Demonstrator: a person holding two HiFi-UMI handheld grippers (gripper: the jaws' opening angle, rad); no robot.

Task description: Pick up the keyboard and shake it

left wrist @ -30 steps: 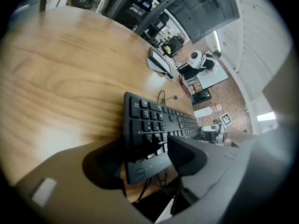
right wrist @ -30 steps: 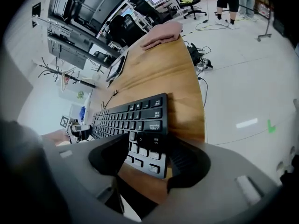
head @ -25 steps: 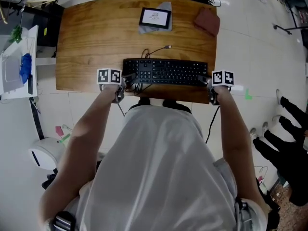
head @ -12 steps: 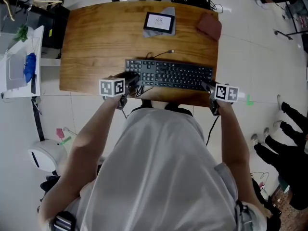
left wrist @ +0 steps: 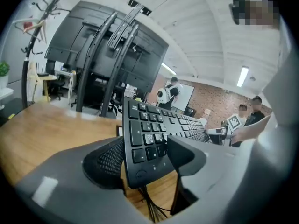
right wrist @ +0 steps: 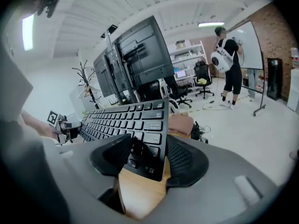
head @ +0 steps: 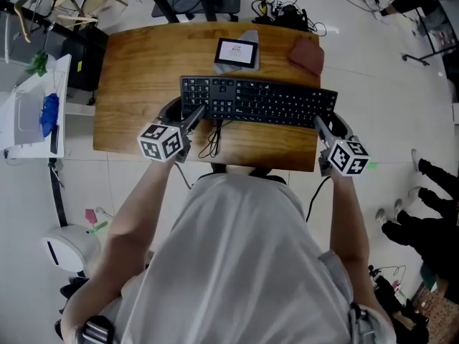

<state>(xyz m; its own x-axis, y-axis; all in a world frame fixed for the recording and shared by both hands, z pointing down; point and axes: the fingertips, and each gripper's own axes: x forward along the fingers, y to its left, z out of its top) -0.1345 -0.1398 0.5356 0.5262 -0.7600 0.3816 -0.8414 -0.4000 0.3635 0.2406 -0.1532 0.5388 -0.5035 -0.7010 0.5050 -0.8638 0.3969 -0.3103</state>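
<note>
Keyboard (head: 258, 101), long axis L–R across wooden table (head: 143, 70), keys up.

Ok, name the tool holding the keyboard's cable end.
The left tool: the thin black cable dangles beside its end of the black rectangular keyboard; the right tool's end has none.

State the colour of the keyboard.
The keyboard is black, seen best in the left gripper view.

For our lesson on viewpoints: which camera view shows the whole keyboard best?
The head view: the keyboard shows end to end above the table. Each gripper view sees it foreshortened from one clamped end, keys receding towards the far end.
</note>
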